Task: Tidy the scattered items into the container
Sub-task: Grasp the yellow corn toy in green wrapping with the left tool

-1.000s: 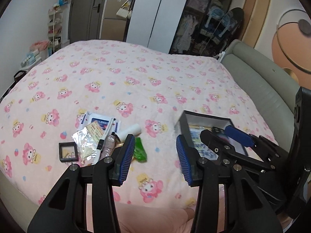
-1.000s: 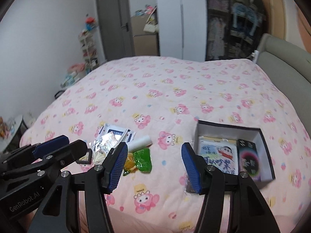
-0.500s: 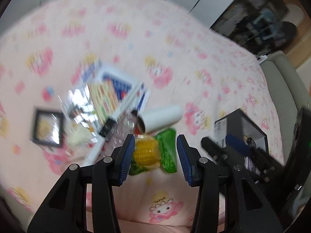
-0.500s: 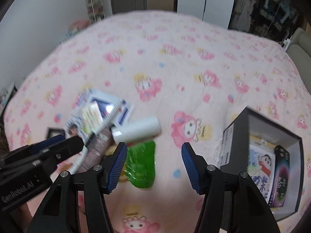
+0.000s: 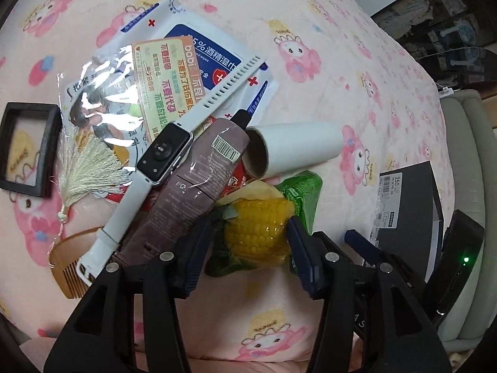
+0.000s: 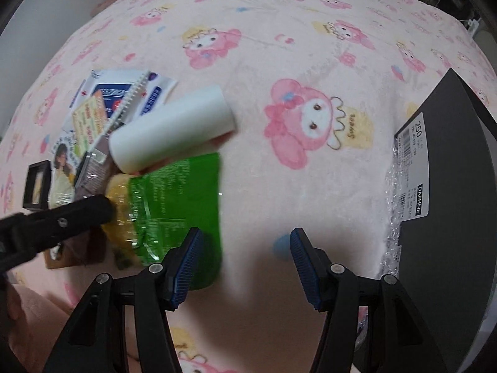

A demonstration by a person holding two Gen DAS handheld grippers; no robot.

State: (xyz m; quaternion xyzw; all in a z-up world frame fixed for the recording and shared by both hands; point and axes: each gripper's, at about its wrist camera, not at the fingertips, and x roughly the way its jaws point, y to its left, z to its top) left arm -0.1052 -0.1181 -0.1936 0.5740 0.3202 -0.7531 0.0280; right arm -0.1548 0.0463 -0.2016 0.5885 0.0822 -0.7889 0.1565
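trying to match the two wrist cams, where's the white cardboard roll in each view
Left wrist: the white roll lies right of centre, open end facing the camera, just above the corn packet.
Right wrist: the roll sits left of centre, blurred, above the green packet.
Shared landmark: the black box with its barcode label.

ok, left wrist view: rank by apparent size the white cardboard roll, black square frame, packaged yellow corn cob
1. white cardboard roll, largest
2. packaged yellow corn cob and black square frame look similar; the corn is nearer the camera and the frame is cut off, so unranked.
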